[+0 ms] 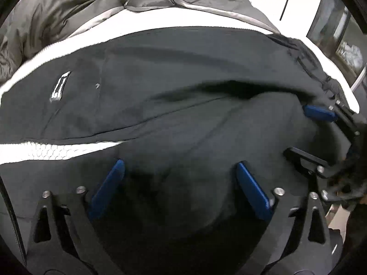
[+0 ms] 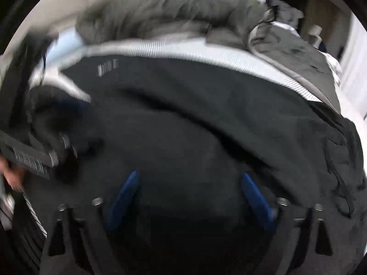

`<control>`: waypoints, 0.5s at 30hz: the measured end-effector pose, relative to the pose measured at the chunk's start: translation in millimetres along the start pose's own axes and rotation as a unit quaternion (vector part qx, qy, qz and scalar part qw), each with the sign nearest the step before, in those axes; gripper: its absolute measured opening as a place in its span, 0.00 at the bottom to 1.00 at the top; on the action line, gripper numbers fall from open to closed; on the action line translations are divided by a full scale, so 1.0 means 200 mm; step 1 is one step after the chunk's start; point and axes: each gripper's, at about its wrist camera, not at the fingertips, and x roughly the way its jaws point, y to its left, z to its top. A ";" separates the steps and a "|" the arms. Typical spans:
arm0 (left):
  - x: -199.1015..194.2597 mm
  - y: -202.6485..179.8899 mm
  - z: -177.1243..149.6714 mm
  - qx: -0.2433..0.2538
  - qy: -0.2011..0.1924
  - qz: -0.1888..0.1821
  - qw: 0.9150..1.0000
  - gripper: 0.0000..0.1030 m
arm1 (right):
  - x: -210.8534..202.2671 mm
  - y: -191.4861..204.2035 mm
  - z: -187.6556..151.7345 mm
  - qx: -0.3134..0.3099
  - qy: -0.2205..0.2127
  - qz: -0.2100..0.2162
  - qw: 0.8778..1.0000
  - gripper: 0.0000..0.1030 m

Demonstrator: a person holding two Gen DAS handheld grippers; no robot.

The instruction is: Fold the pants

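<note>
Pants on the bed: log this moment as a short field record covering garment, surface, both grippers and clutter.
garment: black pants spread over the bed, partly folded, one layer lying over another
marking: small white label near the pants' left end in the left wrist view
surface: white mattress
left gripper: open, blue pads apart above the cloth, nothing held
right gripper: open, over the dark fabric, nothing clamped; view blurred
clutter: grey duvet bunched at the far side of the bed

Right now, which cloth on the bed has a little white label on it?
The black pants: the white label sits on them. The grey quilt behind and the white sheet underneath have none.
</note>
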 end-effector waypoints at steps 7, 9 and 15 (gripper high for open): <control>-0.20 0.40 -0.16 -0.061 -0.031 0.115 0.991 0.96 | -0.21 -0.72 -0.43 0.125 0.013 -0.228 0.965 0.84; -0.24 0.50 -0.22 -0.081 -0.040 0.136 0.987 0.96 | -0.26 -0.92 -0.55 0.194 0.011 -0.211 0.958 0.84; -0.47 0.66 -0.35 -0.114 -0.096 0.170 0.974 0.96 | -0.46 -0.88 -0.53 0.182 -0.027 -0.173 0.968 0.84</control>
